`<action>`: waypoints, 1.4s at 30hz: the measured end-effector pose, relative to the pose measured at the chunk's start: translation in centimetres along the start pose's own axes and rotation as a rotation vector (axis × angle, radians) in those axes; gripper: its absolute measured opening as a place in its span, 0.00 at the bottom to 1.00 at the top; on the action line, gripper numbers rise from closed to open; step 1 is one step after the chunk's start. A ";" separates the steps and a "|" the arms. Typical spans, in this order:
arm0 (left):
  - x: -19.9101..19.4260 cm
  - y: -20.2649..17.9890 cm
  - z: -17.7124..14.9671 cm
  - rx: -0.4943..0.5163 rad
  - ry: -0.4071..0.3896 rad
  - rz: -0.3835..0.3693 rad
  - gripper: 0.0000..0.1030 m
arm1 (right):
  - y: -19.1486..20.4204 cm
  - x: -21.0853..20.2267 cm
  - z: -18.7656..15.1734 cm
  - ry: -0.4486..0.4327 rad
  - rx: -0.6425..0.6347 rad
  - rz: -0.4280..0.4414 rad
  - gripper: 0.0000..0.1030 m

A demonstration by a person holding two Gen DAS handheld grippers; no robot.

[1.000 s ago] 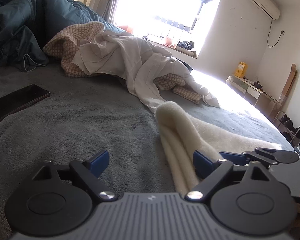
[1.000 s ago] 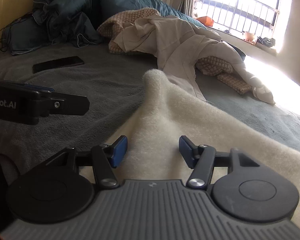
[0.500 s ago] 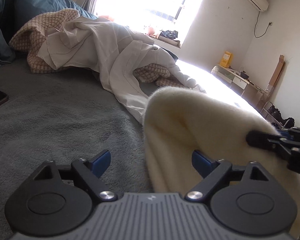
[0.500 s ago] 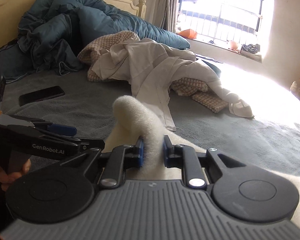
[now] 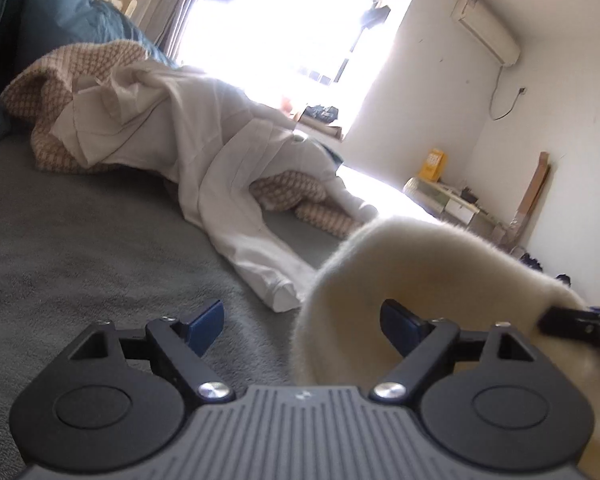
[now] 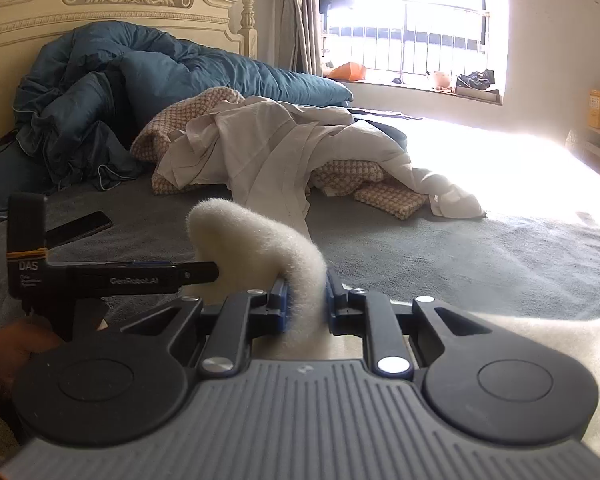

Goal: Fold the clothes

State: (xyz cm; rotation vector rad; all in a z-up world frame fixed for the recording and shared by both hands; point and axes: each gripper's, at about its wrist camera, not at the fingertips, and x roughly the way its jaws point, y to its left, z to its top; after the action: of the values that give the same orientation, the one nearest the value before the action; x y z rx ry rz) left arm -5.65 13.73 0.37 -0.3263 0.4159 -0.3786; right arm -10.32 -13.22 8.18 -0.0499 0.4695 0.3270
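**Cream fleece garment raised in a fold between two hand-held tools**

The cream fleece garment lies at the near edge of the bed, with one fold lifted off the grey cover into an arch. The right tool has its two blue-padded fingers pressed together on this fold, pinching the fleece between them; the rest of the garment spreads flat toward the bed's near right corner. The left tool stands with its jaws wide apart and nothing clamped; the fleece arch curls over its right finger, and the left finger sits above bare cover. In the right wrist view the left tool's body reads "GenRobot.AI" on the arm and "DAS" on the upright post, with smaller lines below too fine to read; a hand holds it at the lower left.

Further up the bed lies one heap of clothes: a white garment draped over a beige checked one. One dark phone rests flat near the bed's left edge. A blue duvet is bunched against the carved cream headboard. One yellow box stands beyond the bed's right side, its print illegible.
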 end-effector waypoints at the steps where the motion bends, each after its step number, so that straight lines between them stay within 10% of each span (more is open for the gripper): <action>1: -0.2 -0.3 0.1 0.028 -0.013 -0.025 0.83 | -0.4 0.0 -0.1 0.002 0.020 0.004 0.15; 4: 0.1 -1.1 0.1 0.099 -0.034 -0.078 0.81 | -1.3 0.1 -0.2 0.008 0.061 0.010 0.15; 11: 0.8 -1.8 0.0 0.143 -0.070 -0.136 0.37 | -1.8 0.2 -0.2 0.013 0.080 0.012 0.15; 18: -0.5 -3.4 -0.8 0.256 -0.098 -0.257 0.22 | -2.9 0.1 -0.6 0.003 0.120 -0.006 0.15; 38: 5.0 2.7 -0.4 -0.143 0.167 -0.233 0.16 | 0.0 1.7 0.0 -0.014 0.050 0.049 0.15; 42: 3.2 2.5 0.3 -0.106 0.111 -0.255 0.49 | 0.4 1.6 0.3 -0.022 0.032 0.031 0.15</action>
State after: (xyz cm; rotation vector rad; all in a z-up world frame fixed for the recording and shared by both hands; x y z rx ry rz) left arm -2.12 14.64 -1.32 -0.4650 0.5055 -0.6273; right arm -9.02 -12.37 7.72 -0.0083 0.4540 0.3496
